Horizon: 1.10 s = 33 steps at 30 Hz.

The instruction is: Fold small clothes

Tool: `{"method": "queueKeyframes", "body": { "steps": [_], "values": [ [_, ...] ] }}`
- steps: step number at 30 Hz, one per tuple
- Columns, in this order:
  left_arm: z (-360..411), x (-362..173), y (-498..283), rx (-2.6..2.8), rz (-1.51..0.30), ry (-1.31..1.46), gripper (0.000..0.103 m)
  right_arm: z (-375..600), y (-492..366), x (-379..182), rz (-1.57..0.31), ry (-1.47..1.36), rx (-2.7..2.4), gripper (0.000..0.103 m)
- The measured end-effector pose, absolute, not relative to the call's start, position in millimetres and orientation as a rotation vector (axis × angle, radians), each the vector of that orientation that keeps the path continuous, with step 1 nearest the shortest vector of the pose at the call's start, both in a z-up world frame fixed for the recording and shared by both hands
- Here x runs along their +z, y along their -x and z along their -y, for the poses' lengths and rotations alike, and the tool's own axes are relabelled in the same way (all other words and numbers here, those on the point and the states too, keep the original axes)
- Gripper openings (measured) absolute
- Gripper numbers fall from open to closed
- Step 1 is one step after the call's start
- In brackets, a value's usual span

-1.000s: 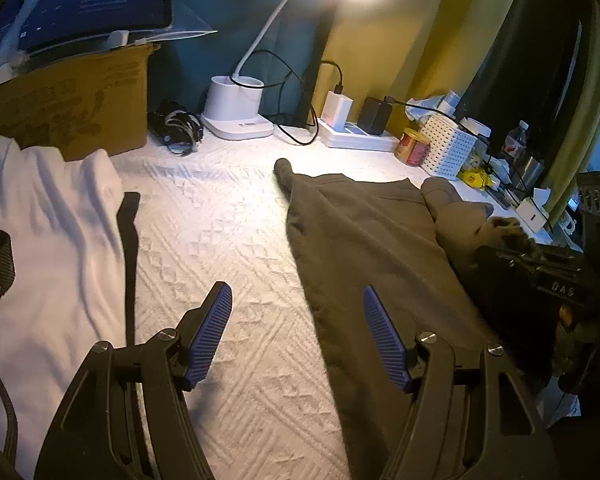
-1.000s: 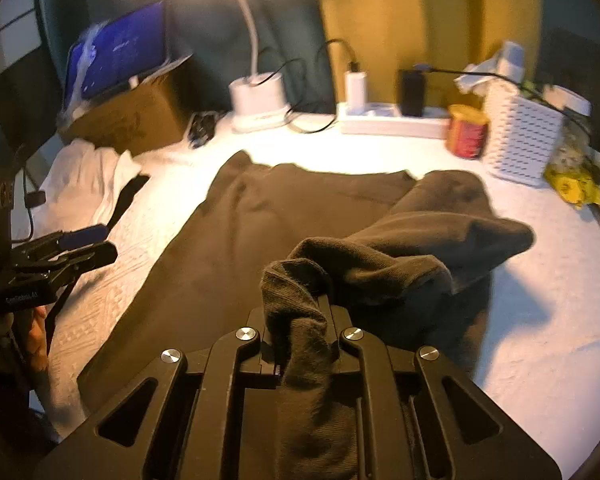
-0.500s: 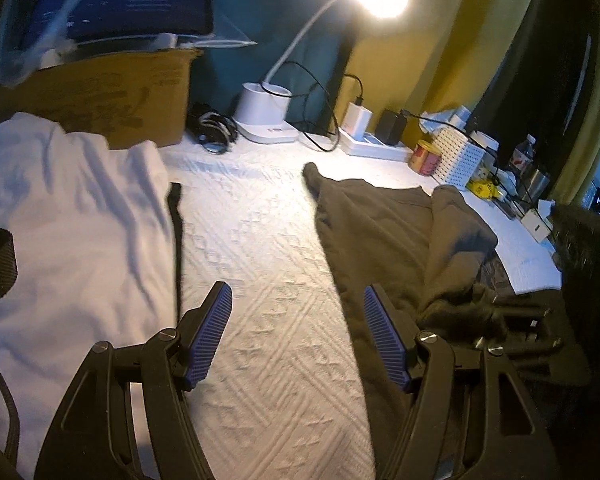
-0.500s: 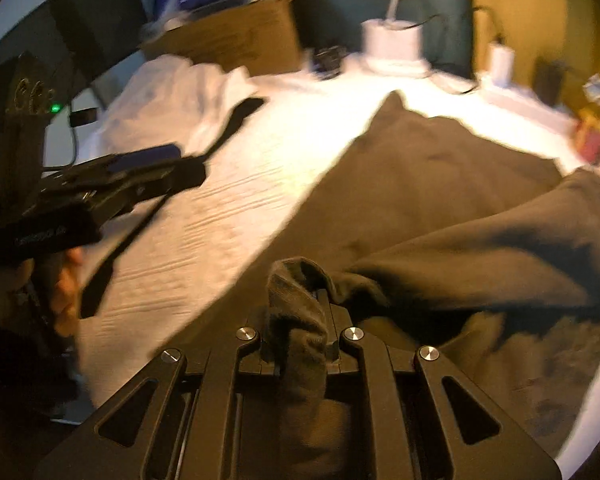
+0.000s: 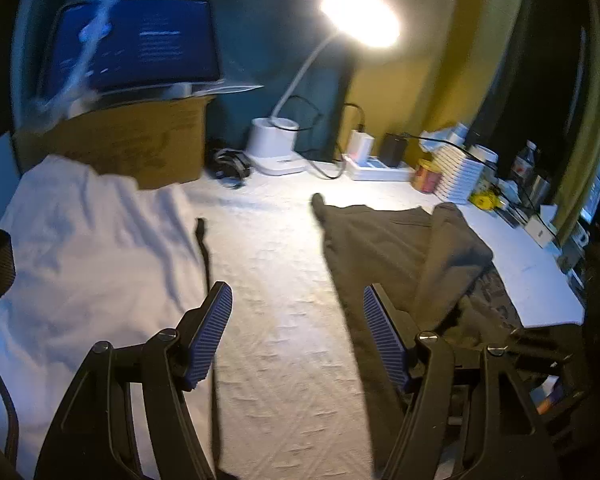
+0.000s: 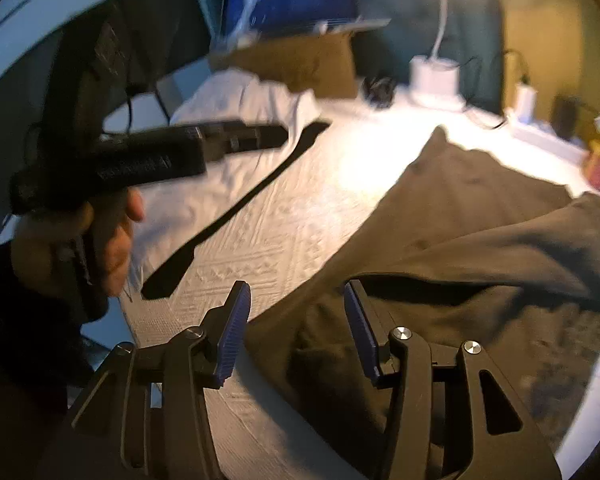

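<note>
Brown cloth, the garment (image 5: 396, 252) lies flat on the white textured cover (image 5: 276, 304) at about 2 o'clock in the left wrist view, its long axis running from the near edge away toward the lamp base (image 5: 272, 148), with one side folded back over itself along the right. The left gripper (image 5: 296, 336) hangs with fingers spread wide and empty over a bare strip of cover; a white garment (image 5: 88, 248) lies at 10 o'clock, well apart from the brown one. In the right wrist view the right gripper (image 6: 296, 328) is spread wide too, holding nothing, poised over the brown garment's (image 6: 460, 240) near edge. The cover (image 6: 300, 216) lies bare toward 11 o'clock, with the table's near rim at 7 o'clock.
</note>
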<state>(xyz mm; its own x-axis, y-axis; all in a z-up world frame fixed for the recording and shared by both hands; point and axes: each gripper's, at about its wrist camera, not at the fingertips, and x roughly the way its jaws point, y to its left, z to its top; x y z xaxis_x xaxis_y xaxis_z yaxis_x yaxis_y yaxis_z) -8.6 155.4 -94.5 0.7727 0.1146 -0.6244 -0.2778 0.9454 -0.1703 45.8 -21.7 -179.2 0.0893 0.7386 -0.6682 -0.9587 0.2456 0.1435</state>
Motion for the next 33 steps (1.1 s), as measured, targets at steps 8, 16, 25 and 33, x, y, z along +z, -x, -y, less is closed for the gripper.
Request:
{"method": "queueKeyframes", "body": {
  "steps": [8, 16, 25, 33],
  "values": [
    [-99.1, -89.3, -43.0, 0.101, -0.705, 0.162, 0.068, 92.4, -99.2, -160.0, -0.656, 0.266, 1.141, 0.052],
    [-33.9, -95.8, -104.9, -0.025, -0.784, 0.024, 0.068, 158.4, -165.7, -176.6, -0.674, 0.166, 0.982, 0.052],
    [29.9, -123.7, -161.0, -0.155, -0.92, -0.208, 0.068, 207.5, -223.1, -193.7, -0.707, 0.054, 0.879, 0.052],
    [49.2, -154.4, -190.7, -0.173, -1.019, -0.391, 0.068, 218.4, -256.4, -209.7, -0.742, 0.017, 0.84, 0.052]
  ]
}}
